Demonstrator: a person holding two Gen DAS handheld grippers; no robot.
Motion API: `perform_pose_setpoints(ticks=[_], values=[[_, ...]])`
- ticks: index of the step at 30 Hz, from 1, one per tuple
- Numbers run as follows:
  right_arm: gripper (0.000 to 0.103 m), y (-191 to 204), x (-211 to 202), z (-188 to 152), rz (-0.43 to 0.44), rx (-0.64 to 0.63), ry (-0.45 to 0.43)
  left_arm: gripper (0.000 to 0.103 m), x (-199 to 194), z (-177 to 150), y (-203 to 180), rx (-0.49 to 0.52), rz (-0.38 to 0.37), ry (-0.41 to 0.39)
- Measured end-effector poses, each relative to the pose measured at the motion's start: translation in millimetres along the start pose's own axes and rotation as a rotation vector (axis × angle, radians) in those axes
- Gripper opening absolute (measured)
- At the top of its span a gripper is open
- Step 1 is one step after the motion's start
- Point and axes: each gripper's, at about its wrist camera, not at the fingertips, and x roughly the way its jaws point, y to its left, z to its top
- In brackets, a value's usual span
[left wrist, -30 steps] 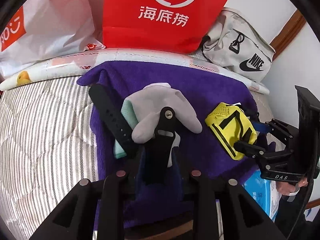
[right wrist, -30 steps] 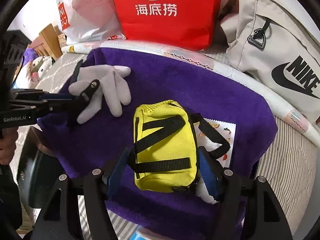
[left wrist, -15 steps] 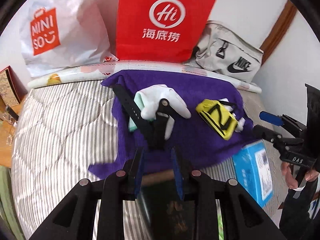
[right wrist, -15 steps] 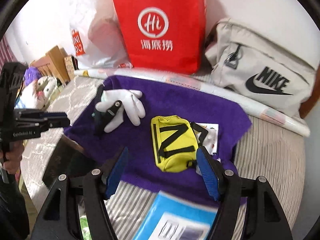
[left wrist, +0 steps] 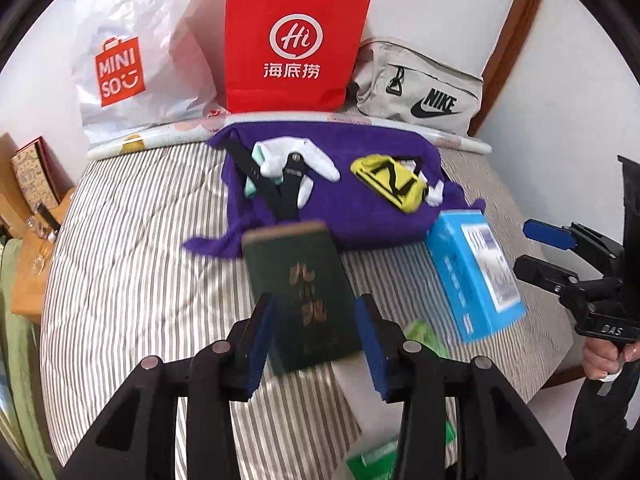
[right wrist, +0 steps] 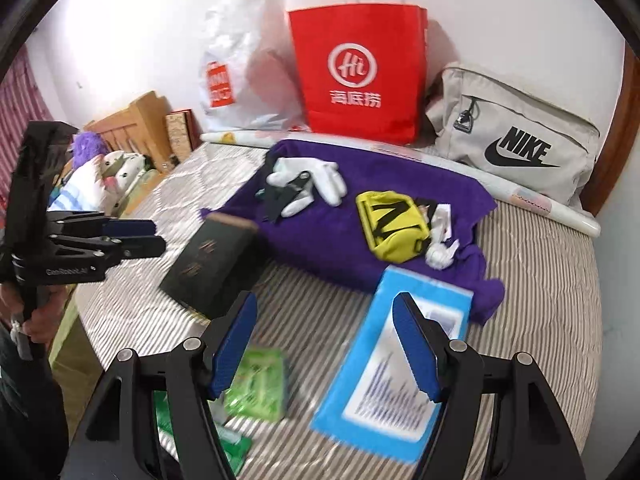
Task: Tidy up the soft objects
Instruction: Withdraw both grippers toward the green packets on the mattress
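Observation:
A purple towel (left wrist: 352, 216) (right wrist: 360, 240) lies on the striped bed. On it rest a white glove (left wrist: 316, 156) (right wrist: 324, 176), a black strap (left wrist: 276, 196) (right wrist: 280, 196) and a yellow pouch (left wrist: 392, 184) (right wrist: 394, 228) with a crumpled white piece beside it. My left gripper (left wrist: 316, 340) is open and empty above a dark green book (left wrist: 300, 292) (right wrist: 212, 260). My right gripper (right wrist: 324, 344) is open and empty above the bed, over the edge of a blue box (right wrist: 400, 364) (left wrist: 476, 268). Both are well back from the towel.
A red paper bag (left wrist: 292, 44), a white Miniso bag (left wrist: 132, 64) and a grey Nike bag (left wrist: 420, 88) stand along the wall. Green packets (right wrist: 256, 384) lie near the bed's front edge. A wooden shelf (left wrist: 28, 184) stands at the left.
Both grippers have pulled back from the towel. The right one, which had its fingers on either side of the yellow pouch, is now clear of it; the left has left the strap and glove.

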Motion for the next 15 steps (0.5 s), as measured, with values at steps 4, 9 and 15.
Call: perform_pose_setpoints(ticks=[4,9,15], values=[[0.070,17.0,-9.3,-24.7,0.005,-0.015,-0.009,0.040,-1.7,-28.4,-5.3,-0.005,-0.017,0.020],[0.070,28.9,-11.3,-53.3,0.022,-0.012,0.004,0.040,2.0,-66.1,-15.7,-0.004,-0.030,0.049],[0.070,37.7,-8.2,-90.2,-0.025,-0.033,0.031,0.040,-6.0,-106.4,-40.4,0.047,-0.094,0.042]])
